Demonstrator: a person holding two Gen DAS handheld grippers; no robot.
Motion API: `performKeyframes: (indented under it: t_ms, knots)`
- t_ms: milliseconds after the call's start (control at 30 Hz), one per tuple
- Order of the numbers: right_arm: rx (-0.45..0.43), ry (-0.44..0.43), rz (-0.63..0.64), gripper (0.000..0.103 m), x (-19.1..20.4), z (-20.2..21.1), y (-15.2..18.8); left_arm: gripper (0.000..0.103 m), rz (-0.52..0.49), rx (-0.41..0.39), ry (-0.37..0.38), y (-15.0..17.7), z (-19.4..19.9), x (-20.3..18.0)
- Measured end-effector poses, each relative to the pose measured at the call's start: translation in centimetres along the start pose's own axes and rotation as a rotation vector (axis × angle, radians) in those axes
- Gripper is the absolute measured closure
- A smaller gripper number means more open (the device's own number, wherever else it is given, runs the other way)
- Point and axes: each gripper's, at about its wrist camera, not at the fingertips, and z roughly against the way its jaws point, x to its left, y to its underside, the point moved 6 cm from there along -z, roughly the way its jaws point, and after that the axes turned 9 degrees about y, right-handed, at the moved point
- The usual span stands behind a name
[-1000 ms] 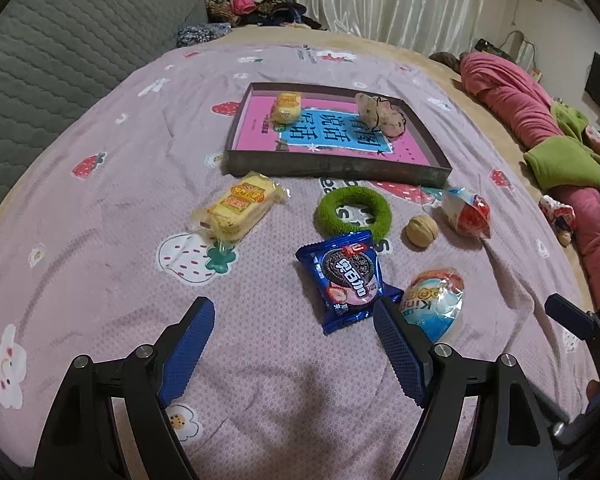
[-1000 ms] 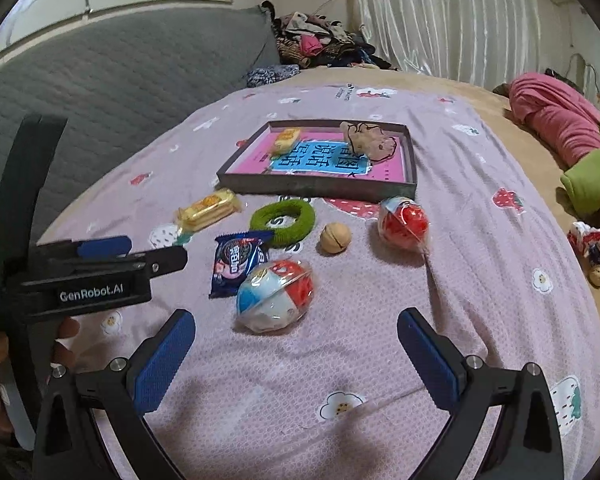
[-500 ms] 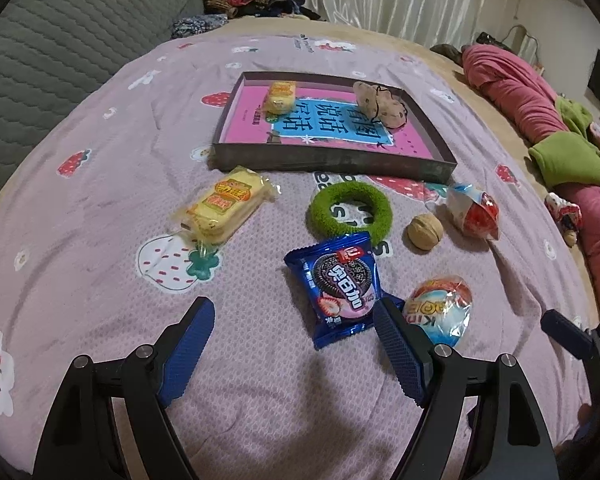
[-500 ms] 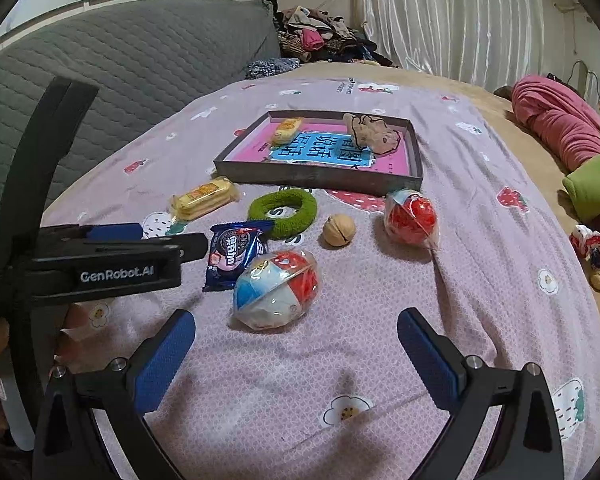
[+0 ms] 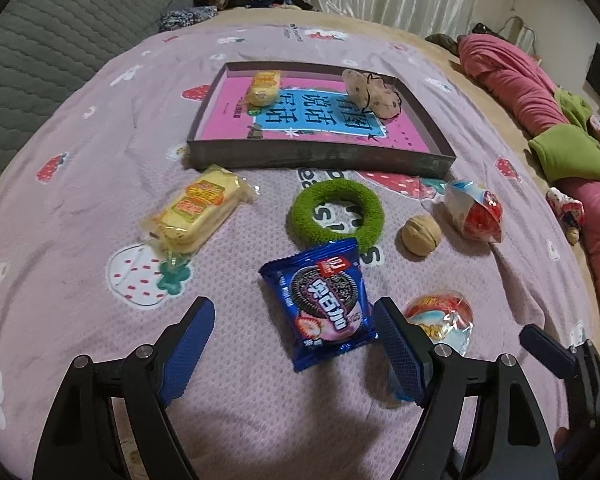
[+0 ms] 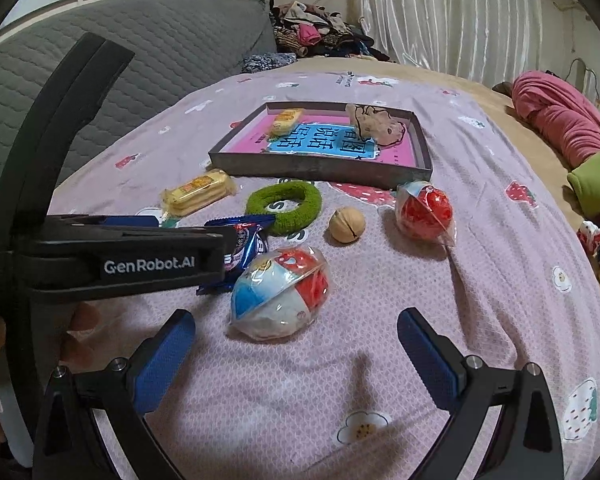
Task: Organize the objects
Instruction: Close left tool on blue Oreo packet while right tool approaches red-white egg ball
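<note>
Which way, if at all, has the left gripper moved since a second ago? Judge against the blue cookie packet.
Yes. The left gripper has come forward and down toward the blue cookie packet, which now lies between its open fingers.

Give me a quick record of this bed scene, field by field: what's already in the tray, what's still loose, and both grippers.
surface: purple bedspread
tray: yellow snack pack, spotted pouch
loose: yellow cake pack, green ring, walnut, blue cookie packet, two wrapped eggs
left gripper: open, over the blue cookie packet
right gripper: open, near egg
</note>
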Motion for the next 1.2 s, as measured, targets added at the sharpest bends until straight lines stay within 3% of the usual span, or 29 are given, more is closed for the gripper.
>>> performKeyframes:
  t_ms: [500, 800, 900, 1067, 1200]
  knots:
    - [0.000, 0.066, 0.033, 0.001, 0.5, -2.5, -0.4, 0.020, 0.012, 0.047, -0.006, -0.7, -2.9, -0.7]
    - [0.007, 0.043, -0.016, 0.001, 0.0, -3.3, -0.7, 0.020, 0.005, 0.062, -0.010, -0.6, -4.0, -0.2]
    - [0.010, 0.029, -0.011, 0.007, 0.3, -3.4, -0.6, 0.020, 0.014, 0.051, -0.007, -0.6, -4.1, -0.1]
    - [0.017, 0.008, -0.014, 0.025, 0.4, -3.7, -0.4, 0.020, 0.018, 0.041, -0.007, -0.6, -4.1, 0.0]
    - [0.025, -0.024, -0.023, 0.032, 0.6, -3.8, -0.3, 0.023, 0.017, 0.047, -0.007, -0.5, -4.3, -0.2]
